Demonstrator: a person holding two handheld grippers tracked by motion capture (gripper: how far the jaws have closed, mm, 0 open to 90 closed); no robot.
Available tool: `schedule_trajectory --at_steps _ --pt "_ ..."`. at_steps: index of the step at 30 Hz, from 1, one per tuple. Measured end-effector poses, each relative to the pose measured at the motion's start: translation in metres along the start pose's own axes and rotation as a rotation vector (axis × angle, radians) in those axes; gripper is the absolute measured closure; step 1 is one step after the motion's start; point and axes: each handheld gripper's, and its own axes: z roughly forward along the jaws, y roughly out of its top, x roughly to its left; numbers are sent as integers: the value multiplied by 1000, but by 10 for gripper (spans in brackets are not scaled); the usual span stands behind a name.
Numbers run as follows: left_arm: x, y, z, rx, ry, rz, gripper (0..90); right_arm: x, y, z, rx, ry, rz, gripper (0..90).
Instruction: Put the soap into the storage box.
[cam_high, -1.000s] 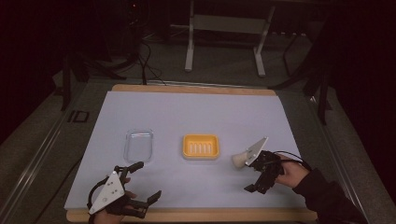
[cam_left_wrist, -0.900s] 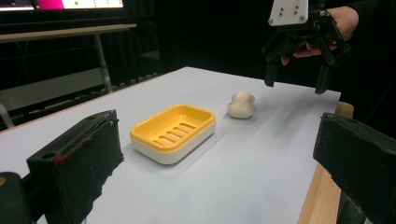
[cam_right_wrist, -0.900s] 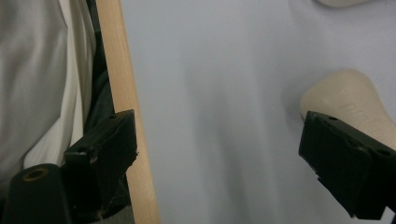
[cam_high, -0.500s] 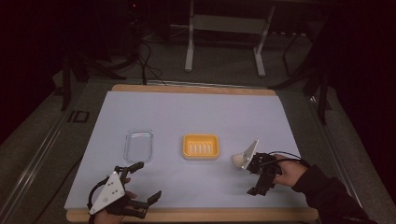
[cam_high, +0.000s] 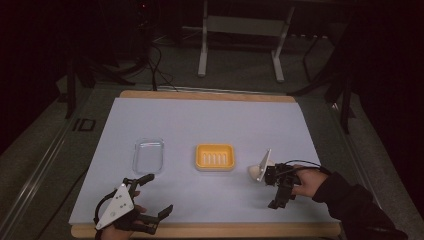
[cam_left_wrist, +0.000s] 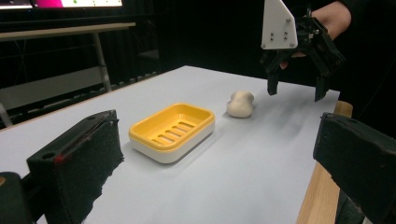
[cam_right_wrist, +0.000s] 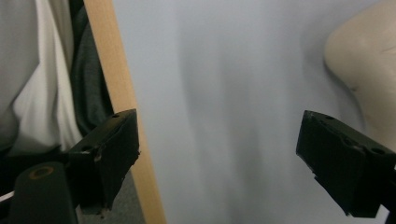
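The left gripper rests released at the near edge of the worktop, idle. The right gripper, jaws spread wide, hangs just above the surface beside the cream soap bar, which lies on the worktop just right of the yellow soap dish. The step in hand looks like the approach to the soap. Next, the jaws need to straddle and close on it. Farther left sits a clear lid.
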Motion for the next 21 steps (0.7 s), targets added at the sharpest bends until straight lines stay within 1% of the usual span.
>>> schedule_trajectory --at_steps 7,9,10,13,15,16,17,18,19,20,21 --pt "0 0 0 2 -7 -3 12 -1 1 -3 73 18 -8 133" --pt "-1 0 0 3 -8 -4 12 -3 1 -3 94 43 0 133" --pt "-1 0 0 3 -8 -4 12 -3 1 -3 94 43 0 133" --pt "-1 -1 0 3 -16 -14 12 -2 -1 -3 106 61 -34 133" --pt "-1 -1 -1 1 -16 -16 12 0 -2 -3 88 41 -77 143" --pt "-1 -1 -1 1 -16 -16 12 0 -2 -4 82 49 -70 143" --pt "-1 -1 -1 0 -15 -17 12 -1 -2 -5 68 73 -59 143" --pt "-1 -1 -2 1 -14 -16 12 -2 -2 -6 53 93 -60 147" --pt "-1 -1 -2 2 -13 -15 12 -2 -2 -6 46 84 -68 162" --pt "-2 -1 -3 1 -11 -18 12 -2 -2 -7 35 62 -82 177" --pt "-2 -1 -3 0 -11 -18 12 -3 -3 -8 28 48 -85 182"
